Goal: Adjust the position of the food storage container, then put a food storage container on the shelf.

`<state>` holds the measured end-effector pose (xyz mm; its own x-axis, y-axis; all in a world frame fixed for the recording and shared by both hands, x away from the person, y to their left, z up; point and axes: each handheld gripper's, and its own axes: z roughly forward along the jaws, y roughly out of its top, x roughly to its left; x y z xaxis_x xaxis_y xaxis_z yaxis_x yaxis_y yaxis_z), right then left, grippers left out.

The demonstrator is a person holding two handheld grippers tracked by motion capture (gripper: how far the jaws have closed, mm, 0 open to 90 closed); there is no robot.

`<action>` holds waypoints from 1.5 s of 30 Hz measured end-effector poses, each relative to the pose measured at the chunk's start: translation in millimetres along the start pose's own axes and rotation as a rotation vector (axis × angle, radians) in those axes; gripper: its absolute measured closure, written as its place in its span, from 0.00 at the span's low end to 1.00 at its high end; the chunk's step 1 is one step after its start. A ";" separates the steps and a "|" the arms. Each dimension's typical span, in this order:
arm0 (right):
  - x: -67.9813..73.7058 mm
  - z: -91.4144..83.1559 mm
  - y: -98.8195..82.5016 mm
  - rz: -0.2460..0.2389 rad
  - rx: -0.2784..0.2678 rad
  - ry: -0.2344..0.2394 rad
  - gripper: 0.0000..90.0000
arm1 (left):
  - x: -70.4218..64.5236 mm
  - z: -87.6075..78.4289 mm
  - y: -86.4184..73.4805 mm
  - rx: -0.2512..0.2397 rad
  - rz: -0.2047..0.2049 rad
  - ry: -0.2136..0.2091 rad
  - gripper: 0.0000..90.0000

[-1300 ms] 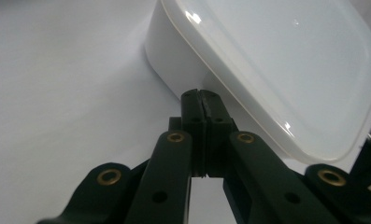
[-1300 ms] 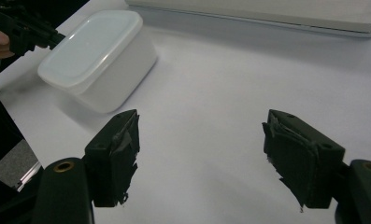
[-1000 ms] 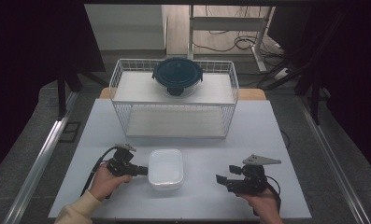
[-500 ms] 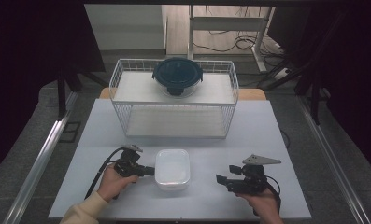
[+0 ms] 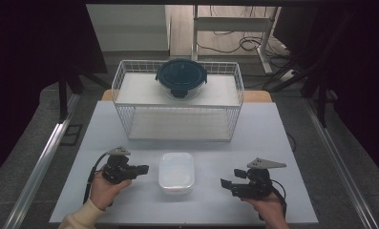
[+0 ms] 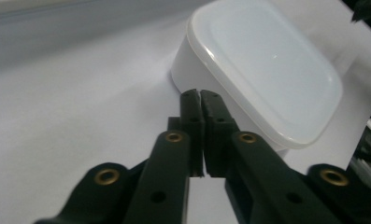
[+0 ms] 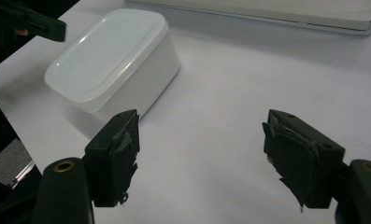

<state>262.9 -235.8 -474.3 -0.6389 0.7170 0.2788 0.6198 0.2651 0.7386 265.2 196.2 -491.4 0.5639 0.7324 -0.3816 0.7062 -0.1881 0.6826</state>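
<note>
A white lidded rectangular container [image 5: 176, 171] lies near the front middle of the table. My left gripper [image 5: 146, 168] points at its left side from a short gap away. In the left gripper view the jaws [image 6: 201, 93] stand almost together with nothing between them, having just been opening by a sliver, and the container [image 6: 267, 70] sits just beyond the tips. My right gripper [image 5: 224, 183] rests to the container's right, aimed at it. Its jaws [image 7: 202, 140] stand wide apart over bare table, the container [image 7: 108, 60] farther off.
A white wire basket [image 5: 177, 131] stands on the back half of the table. A round glass container with a dark blue lid [image 5: 181, 76] sits on top of it. The table's front edge lies just below both hands.
The left gripper pushed right against the white container, which slid slightly right, then drew back left and a little up, off the container. The right gripper has not moved.
</note>
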 end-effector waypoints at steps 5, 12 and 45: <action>1.8 1.5 -0.5 -0.005 0.005 0.004 0.29 | -7.6 -1.3 -2.8 -0.025 -0.012 0.092 0.58; 0.9 1.9 -0.8 -0.008 0.004 0.006 0.29 | -12.2 -3.2 -2.9 -0.047 -0.014 0.145 0.36; 39.4 55.2 68.4 -0.017 0.049 0.074 0.31 | -11.4 5.9 36.2 -0.003 -0.106 -0.047 0.34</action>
<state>305.3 -153.8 -446.7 -0.6801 0.6631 0.3127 0.6294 0.3095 0.7128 286.8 177.2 -466.0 0.5057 0.7162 -0.4809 0.7616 -0.1088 0.6389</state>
